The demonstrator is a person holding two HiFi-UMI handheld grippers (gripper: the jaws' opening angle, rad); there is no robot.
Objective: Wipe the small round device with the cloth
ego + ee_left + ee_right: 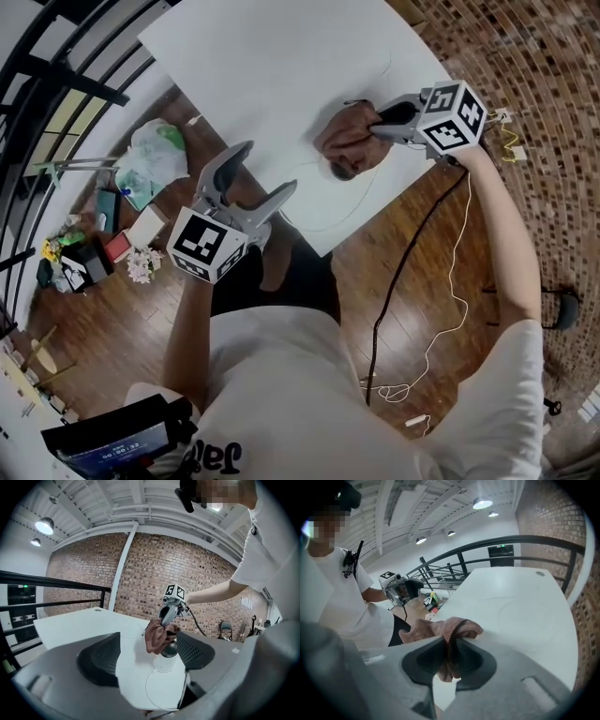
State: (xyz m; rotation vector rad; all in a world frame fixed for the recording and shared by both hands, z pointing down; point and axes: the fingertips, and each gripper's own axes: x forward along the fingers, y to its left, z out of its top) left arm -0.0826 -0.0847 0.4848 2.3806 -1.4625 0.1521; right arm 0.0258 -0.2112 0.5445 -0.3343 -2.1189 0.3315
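While the right hand-held gripper (371, 131) is clenched on a bunched brown cloth (349, 142), the small round device (169, 649) sits directly beneath that cloth, close to the near edge of the white surface (281, 66) and on the person's right side. From the left gripper view the device reads as a dark ball standing upright on a pale base, with the lower fold of the cloth hanging down to its top (touching it or a hair above; the pictures do not settle which). So the relation that matters is vertical: the device lies straight below the right hand-held gripper, which points steeply downward at it, and the wipe probably calls for pressing the cloth down and around the ball. The left hand-held gripper (270, 167) has its jaws spread with nothing between them, hanging off the surface's near corner, well apart from the device, which lies ahead of it and to its right. The right hand is plainly the nearer one and the one in place to do the wiping.
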